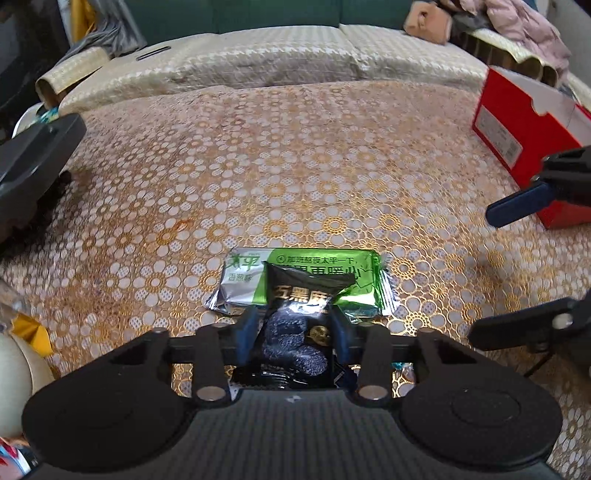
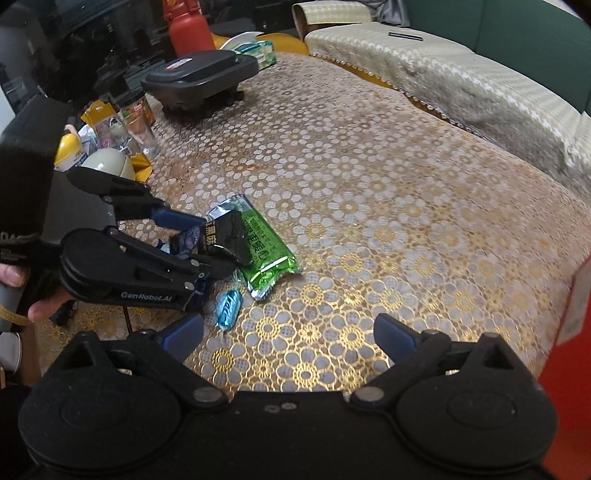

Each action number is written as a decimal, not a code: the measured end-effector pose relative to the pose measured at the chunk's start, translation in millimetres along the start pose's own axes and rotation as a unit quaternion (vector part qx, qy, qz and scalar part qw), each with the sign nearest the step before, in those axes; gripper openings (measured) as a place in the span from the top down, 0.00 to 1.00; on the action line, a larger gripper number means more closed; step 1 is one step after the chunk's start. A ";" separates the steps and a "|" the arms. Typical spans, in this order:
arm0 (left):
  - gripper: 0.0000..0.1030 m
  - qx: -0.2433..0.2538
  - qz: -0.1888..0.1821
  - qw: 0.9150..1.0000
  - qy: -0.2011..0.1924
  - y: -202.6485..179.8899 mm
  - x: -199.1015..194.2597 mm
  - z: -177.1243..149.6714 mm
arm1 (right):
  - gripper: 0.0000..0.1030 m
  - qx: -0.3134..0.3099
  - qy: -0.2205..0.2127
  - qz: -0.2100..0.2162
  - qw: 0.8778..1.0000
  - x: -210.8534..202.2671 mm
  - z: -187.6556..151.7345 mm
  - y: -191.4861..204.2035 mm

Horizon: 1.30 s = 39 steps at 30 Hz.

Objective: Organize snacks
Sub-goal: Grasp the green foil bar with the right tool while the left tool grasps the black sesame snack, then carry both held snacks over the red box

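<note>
Left gripper (image 1: 291,325) fingers (image 1: 246,332) clenched on black snack packet (image 1: 295,295), which overlaps green packet (image 2: 266,254) lying on counter (image 1: 295,166). Right gripper (image 2: 288,332) fingers spread, empty. Blue candy (image 2: 228,303) beside. Red box (image 1: 524,140) right edge.

This is a lived-in home, most likely a sitting room. A desk (image 1: 295,166) under a gold flower-patterned cloth fills the middle of both views. Behind it, toward 12 o'clock in the left wrist view, runs a green sofa (image 1: 240,13) with a cream woven cover (image 1: 258,59). At 1 o'clock on it lie a pink padded jacket (image 1: 524,26) and a brown soft toy (image 1: 428,18). A red shoebox (image 1: 517,122) stands at 3 o'clock. In the right wrist view, household clutter crowds the desk's edge from 9 to 11 o'clock: a red bottle (image 2: 190,31), a glass jar (image 2: 138,123), small bottles.
</note>
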<state>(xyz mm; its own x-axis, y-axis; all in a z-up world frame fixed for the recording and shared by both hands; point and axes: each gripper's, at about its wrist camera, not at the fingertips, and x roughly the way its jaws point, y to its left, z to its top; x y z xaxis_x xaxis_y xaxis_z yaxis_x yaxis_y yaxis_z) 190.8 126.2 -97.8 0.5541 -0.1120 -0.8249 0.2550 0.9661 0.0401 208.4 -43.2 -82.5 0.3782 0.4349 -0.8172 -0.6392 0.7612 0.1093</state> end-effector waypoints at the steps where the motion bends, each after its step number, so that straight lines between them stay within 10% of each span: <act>1: 0.64 -0.009 0.001 1.000 -0.003 2.1 -1.2 -0.7 | 0.07 -0.004 0.000 0.000 1.000 3.1 2.2 1.1; 15: 0.67 -0.179 0.004 0.982 -0.052 53.9 -38.6 -18.8 | 0.23 -0.090 0.023 -0.002 0.996 68.4 45.5 32.1; 28: 0.67 -0.194 0.007 0.979 -0.053 59.4 -41.4 -25.1 | 0.59 -0.128 0.033 -0.012 0.991 89.5 53.2 45.5; 39: 0.67 -0.189 0.005 0.980 -0.056 43.0 -54.0 -18.8 | 0.60 -0.058 -0.010 -0.013 0.998 44.5 50.9 29.0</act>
<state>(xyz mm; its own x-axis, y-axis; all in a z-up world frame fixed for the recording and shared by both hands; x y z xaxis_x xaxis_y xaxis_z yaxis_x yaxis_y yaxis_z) 156.9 178.2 -62.1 0.6447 -0.1062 -0.7570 -0.0516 0.9820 -0.1816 240.8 22.7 -86.9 0.4083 0.4263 -0.8071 -0.7015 0.7123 0.0214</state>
